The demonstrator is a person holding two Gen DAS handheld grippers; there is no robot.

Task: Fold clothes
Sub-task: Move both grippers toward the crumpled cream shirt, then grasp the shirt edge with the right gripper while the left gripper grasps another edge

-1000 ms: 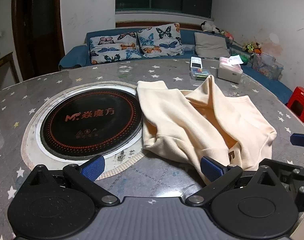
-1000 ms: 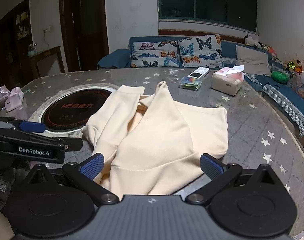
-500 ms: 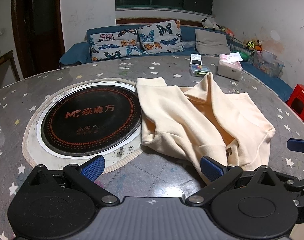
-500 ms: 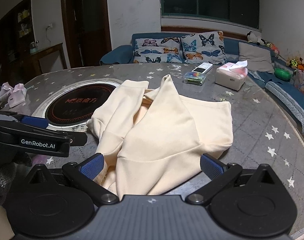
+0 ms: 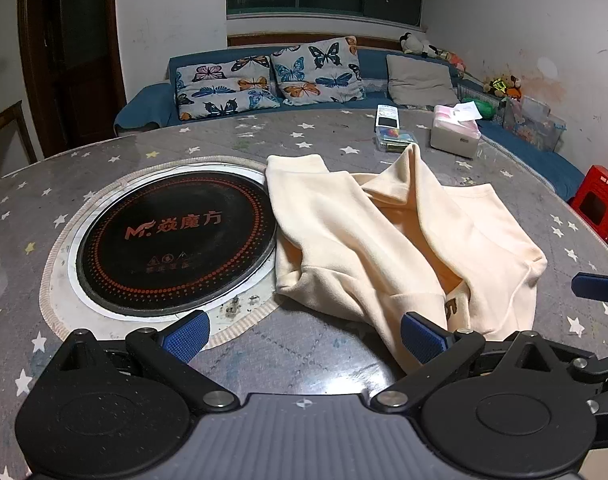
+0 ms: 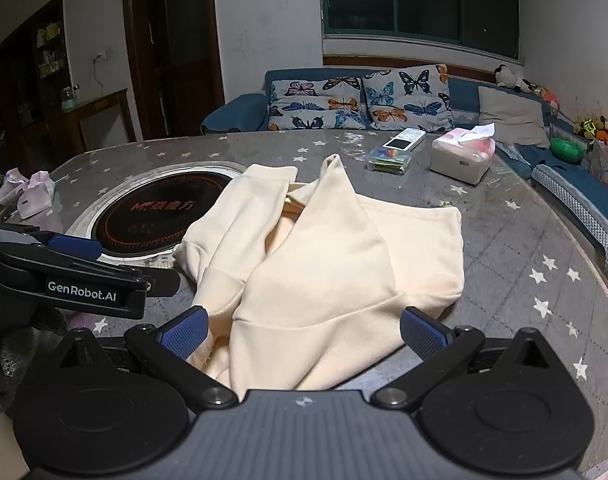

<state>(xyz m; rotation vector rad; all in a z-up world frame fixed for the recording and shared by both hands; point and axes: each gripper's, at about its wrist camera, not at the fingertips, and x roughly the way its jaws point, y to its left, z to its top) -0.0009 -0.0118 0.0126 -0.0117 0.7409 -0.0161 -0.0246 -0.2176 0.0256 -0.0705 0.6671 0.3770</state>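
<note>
A cream sweatshirt point(image 5: 384, 240) lies crumpled and partly folded on the grey star-patterned table point(image 5: 304, 352); it also shows in the right wrist view point(image 6: 324, 264). My left gripper point(image 5: 301, 338) is open and empty, above the table's near edge, its right finger close to the garment's near hem. My right gripper point(image 6: 304, 332) is open and empty, with the garment's near hem between and just beyond its blue pads. The left gripper's body shows at the left of the right wrist view point(image 6: 79, 284).
A round black induction hob point(image 5: 175, 240) is set in the table left of the garment. A tissue box point(image 5: 456, 136), a remote and a small clear box point(image 5: 394, 138) stand at the far side. Pink tissue packs point(image 6: 29, 194) lie far left. A sofa stands behind.
Both grippers have drawn back and risen a little, so the garment and table look slightly farther. The garment has not moved. Both grippers stay open.
</note>
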